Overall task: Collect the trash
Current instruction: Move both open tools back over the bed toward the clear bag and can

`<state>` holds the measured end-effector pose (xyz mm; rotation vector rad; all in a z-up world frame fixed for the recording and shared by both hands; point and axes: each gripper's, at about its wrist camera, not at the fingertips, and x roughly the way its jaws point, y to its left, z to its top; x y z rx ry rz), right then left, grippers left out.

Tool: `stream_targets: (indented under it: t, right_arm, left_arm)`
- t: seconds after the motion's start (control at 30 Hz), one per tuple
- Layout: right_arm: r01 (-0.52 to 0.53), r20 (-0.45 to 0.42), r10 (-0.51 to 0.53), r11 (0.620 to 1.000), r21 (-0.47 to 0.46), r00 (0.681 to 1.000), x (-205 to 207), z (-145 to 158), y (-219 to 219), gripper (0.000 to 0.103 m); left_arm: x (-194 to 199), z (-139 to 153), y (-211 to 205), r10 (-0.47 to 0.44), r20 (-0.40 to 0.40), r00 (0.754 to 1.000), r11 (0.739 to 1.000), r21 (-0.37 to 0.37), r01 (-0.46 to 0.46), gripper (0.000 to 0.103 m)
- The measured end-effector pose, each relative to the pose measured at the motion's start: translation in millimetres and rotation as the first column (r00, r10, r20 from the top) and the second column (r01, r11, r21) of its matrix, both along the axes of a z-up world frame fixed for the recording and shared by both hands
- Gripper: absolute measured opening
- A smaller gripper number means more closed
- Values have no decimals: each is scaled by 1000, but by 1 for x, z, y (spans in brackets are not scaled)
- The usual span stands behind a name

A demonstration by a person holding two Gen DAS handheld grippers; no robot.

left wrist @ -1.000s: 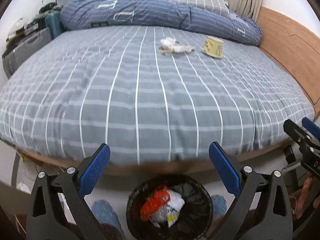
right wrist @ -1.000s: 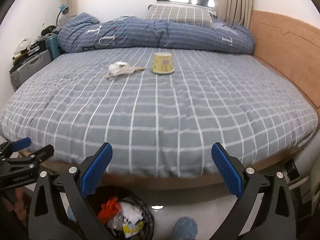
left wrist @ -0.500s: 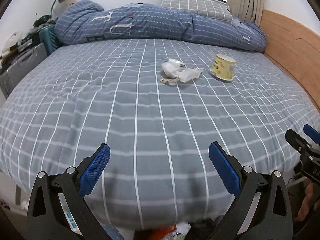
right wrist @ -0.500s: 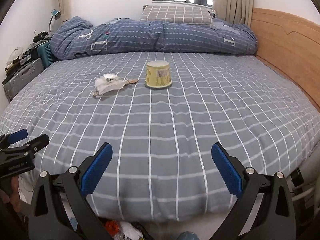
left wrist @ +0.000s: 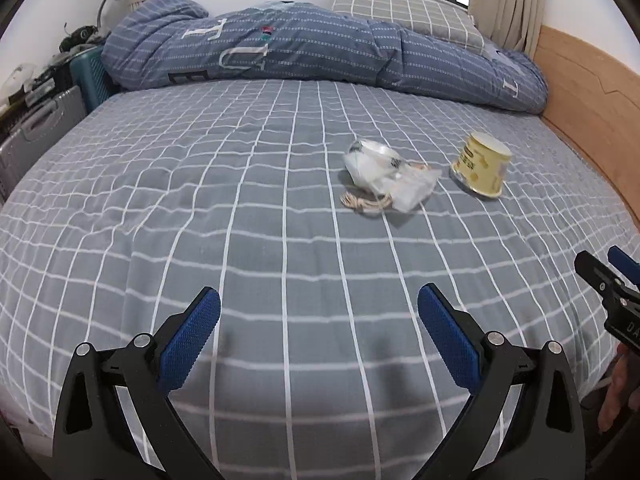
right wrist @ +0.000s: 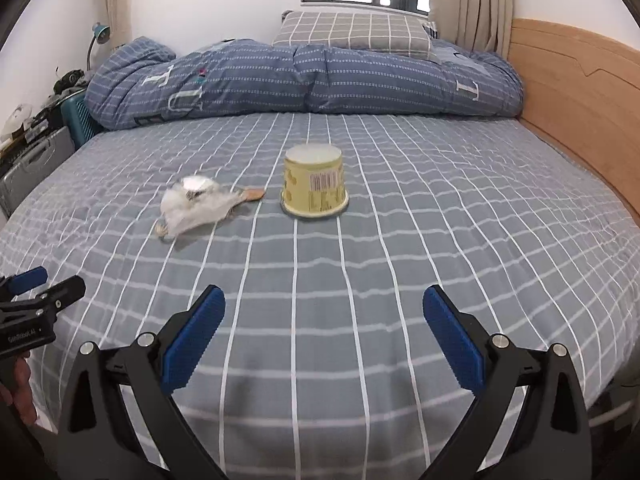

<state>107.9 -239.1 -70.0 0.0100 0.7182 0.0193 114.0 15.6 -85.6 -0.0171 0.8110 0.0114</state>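
A crumpled clear plastic wrapper (left wrist: 386,176) with a bit of string lies on the grey checked bed; it also shows in the right wrist view (right wrist: 196,208). A yellow paper cup (left wrist: 480,168) stands upside down to its right, and in the right wrist view (right wrist: 314,184) it is straight ahead. My left gripper (left wrist: 320,332) is open and empty over the bed's near part, well short of the wrapper. My right gripper (right wrist: 324,334) is open and empty, well short of the cup. Each gripper shows at the edge of the other's view.
A rolled blue duvet (right wrist: 304,80) and a checked pillow (right wrist: 352,34) lie at the far side of the bed. A wooden headboard (right wrist: 580,108) runs along the right. Cases and a lamp (left wrist: 44,120) stand at the left.
Both grippers have risen from the bin at the bed's foot and moved forward over the mattress. The bin has dropped out of view. The wrapper and cup are nearer.
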Motion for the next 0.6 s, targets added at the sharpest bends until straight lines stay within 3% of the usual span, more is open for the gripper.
stream_targets:
  t: [0.6]
  right_arm:
    - [9, -34, -9, 1000, -20, 999, 119, -23, -1, 95]
  left_arm:
    - [112, -12, -8, -6, -34, 999, 1000, -13, 6, 97]
